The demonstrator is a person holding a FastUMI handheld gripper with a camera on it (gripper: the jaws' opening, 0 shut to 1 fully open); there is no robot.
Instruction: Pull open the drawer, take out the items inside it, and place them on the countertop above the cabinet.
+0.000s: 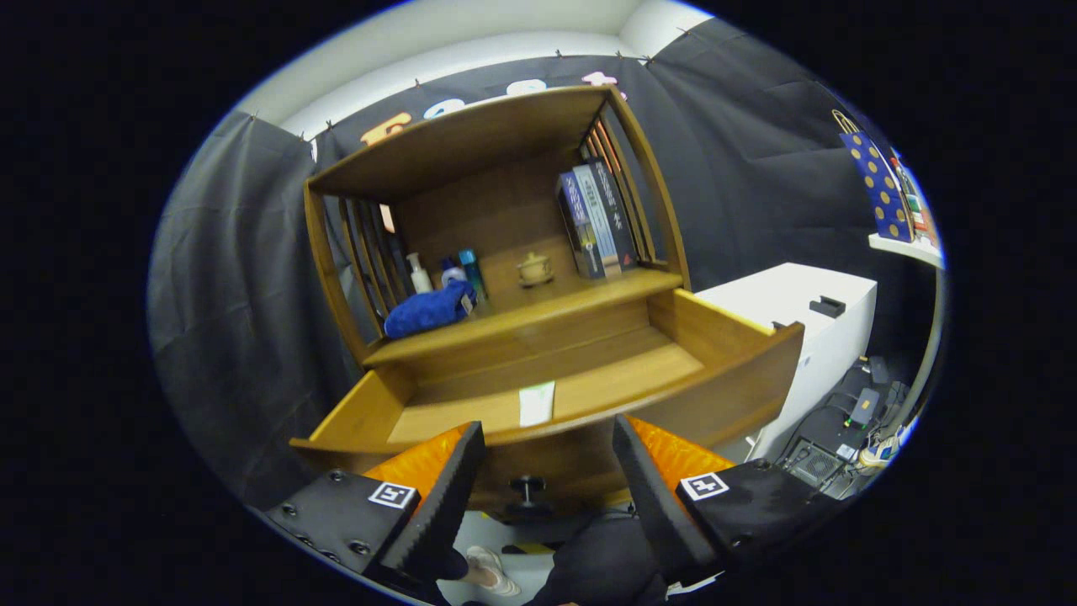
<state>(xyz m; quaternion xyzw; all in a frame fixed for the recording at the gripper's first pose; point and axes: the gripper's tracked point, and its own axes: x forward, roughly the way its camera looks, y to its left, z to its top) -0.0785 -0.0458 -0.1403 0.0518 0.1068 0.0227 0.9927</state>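
The wooden cabinet's drawer (724, 345) stands pulled out, seen from above and in front. On its floor near the front wall lies a small pale flat card (537, 403). The drawer's dark knob (527, 486) shows below, between my fingers. A blue cloth (431, 309) lies on the countertop (555, 307) above the drawer, at its left. My gripper (547, 454) is open with nothing between its fingers, hovering over the drawer's front edge, and the card is just ahead of the fingertips.
On the countertop stand a white bottle (417, 273), a teal bottle (471, 271), a small ceramic pot (535, 268) and several upright books (596, 219). A white unit (808, 320) stands right of the drawer, with cables and devices (858, 412) on the floor. A shoe (492, 571) shows below.
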